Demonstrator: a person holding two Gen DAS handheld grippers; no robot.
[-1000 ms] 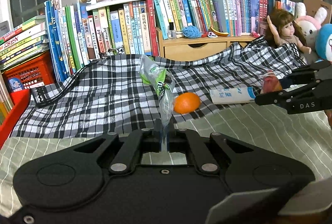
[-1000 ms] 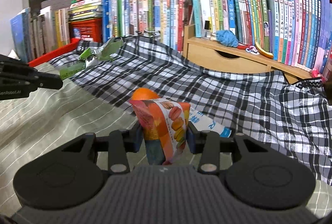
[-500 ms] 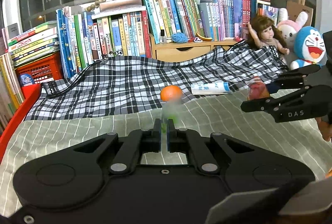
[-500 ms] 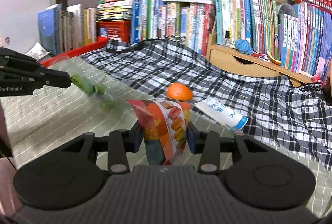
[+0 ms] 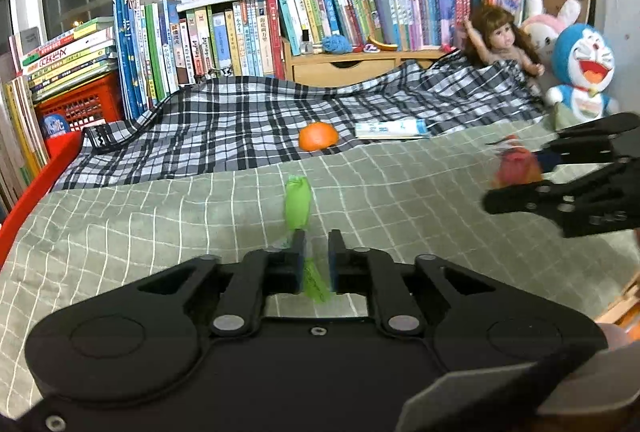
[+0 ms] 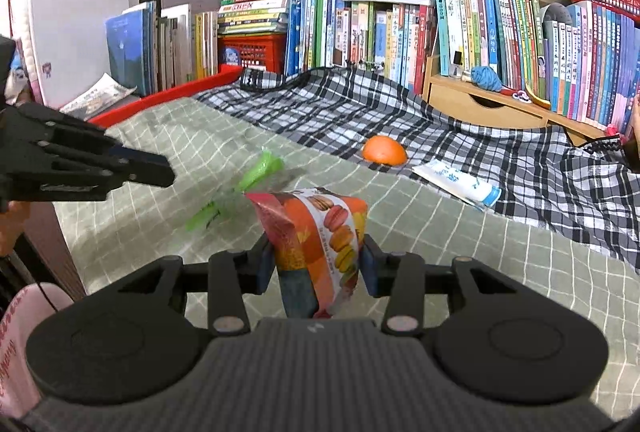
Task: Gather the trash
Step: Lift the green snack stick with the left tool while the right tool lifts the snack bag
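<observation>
The left gripper is held low over the green checked bedcover, pointed toward 12 o'clock, its fingers nearly together. A green wrapper is seen between them; whether it is gripped or loose cannot be told, since it appears blurred in both views. In the right wrist view the same wrapper is seen at 10 o'clock, just beyond the left gripper's tips.

The right gripper is held level, also over the bedcover, and is pinched on a macaron snack packet, which stands upright between the pads. The packet's lower end is hidden behind the gripper body. From the left wrist camera, the right gripper is cut off at 3 o'clock, and the packet is blurred.

Farther off, an orange and a white tube are noted near each other on the plaid blanket. Beyond, books, a doll and plush toys are ranged at the back.
</observation>
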